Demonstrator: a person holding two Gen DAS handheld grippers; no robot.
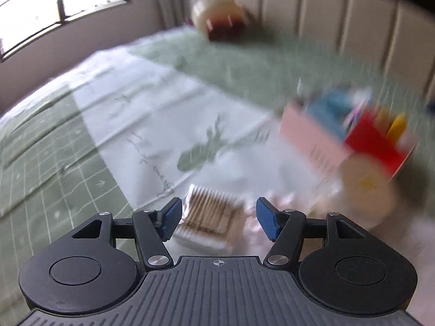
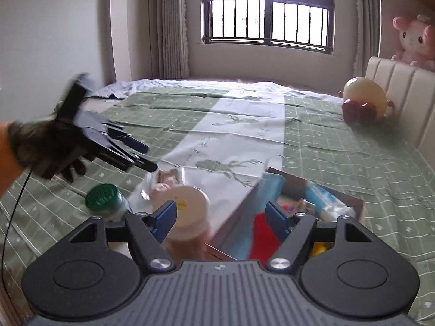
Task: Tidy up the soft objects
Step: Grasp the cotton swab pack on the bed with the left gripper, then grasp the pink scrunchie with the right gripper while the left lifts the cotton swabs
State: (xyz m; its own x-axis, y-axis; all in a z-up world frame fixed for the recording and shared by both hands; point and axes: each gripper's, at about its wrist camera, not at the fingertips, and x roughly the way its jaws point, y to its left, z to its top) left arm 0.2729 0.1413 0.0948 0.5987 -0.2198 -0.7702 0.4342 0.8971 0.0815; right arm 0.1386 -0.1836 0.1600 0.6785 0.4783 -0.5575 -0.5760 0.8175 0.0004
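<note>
My left gripper is open, hovering just above a clear pack of cotton swabs on the bed; nothing is between its blue pads. It also shows in the right wrist view, held by a gloved hand. My right gripper is open and empty above a pink box holding a red piece and blue packets. The same box appears blurred in the left wrist view. A round cream container stands left of the box.
A green-capped jar lies on the green checked bedsheet. A cream round plush toy sits near the padded headboard. A pink plush sits above the headboard. A window is behind the bed.
</note>
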